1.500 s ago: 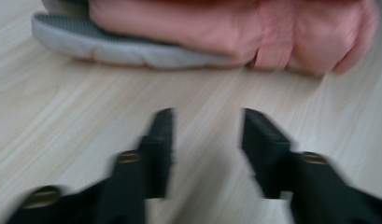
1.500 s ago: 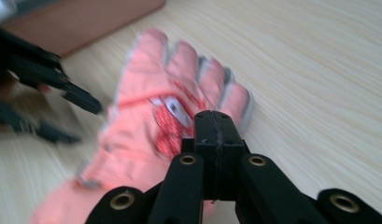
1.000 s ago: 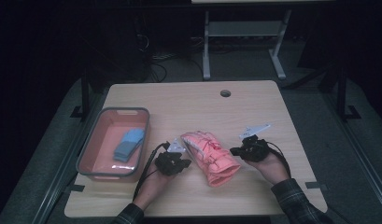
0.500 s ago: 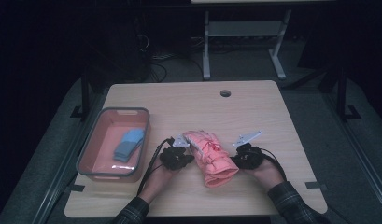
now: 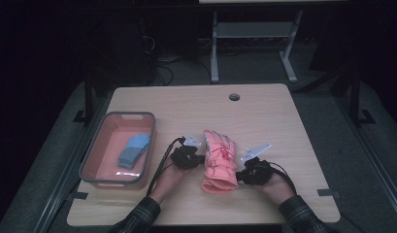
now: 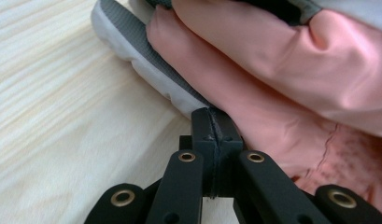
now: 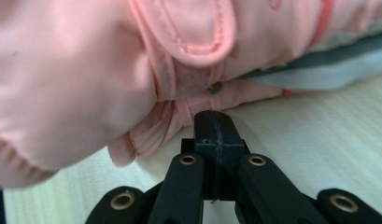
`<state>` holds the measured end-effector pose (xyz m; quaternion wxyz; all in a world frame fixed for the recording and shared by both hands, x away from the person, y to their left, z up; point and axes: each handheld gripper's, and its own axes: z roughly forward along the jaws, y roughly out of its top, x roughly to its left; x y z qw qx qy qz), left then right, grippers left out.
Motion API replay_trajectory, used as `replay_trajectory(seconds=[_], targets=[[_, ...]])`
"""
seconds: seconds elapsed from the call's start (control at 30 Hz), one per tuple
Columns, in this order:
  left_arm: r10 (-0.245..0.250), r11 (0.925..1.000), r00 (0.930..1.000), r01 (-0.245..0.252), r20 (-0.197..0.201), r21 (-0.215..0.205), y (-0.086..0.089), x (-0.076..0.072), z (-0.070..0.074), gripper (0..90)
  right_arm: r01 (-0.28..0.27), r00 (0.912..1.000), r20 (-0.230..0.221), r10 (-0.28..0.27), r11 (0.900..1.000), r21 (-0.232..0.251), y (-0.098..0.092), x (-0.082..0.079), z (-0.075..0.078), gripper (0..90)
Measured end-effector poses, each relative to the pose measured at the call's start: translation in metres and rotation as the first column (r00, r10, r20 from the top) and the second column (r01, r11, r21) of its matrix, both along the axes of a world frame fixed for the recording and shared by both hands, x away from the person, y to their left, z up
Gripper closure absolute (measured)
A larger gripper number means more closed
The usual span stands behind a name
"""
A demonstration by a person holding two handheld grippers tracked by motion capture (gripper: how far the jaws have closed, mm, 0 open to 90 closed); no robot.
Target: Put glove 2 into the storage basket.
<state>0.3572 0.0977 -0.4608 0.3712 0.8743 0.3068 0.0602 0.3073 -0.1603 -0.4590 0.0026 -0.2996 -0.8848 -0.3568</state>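
A pink glove (image 5: 219, 160) with a grey-and-white palm side lies near the table's front middle, fingers pointing away from the person. My left gripper (image 5: 201, 158) sits at its left edge. Its jaws are shut with nothing between them, and the tips (image 6: 213, 122) rest against the glove (image 6: 282, 70) where pink fabric meets the grey palm. My right gripper (image 5: 239, 175) is at the glove's right side near the cuff. It is shut too, with its tips (image 7: 214, 125) just below the cuff strap (image 7: 188, 32) and no fabric pinched.
A pink bin with a grey rim (image 5: 96, 160) stands at the left of the table and holds a blue folded item (image 5: 134, 149). A round cable hole (image 5: 234, 97) is near the far edge. Cables trail from both grippers toward the person.
Both hands have closed in on the glove from either side, the right one also coming nearer the person. The glove has turned from a slant to nearly straight.
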Motion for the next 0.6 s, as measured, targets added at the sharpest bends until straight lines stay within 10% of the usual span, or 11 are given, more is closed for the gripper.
replay_trajectory(seconds=[0.6], targets=[[-0.048,0.9977,0.9988,0.047,-0.011,-0.049,-0.012,0.011,0.002,85.2,-0.038,0.9992,0.008,0.038,0.999,0.013,0.01,-0.02,0.005,90.0]])
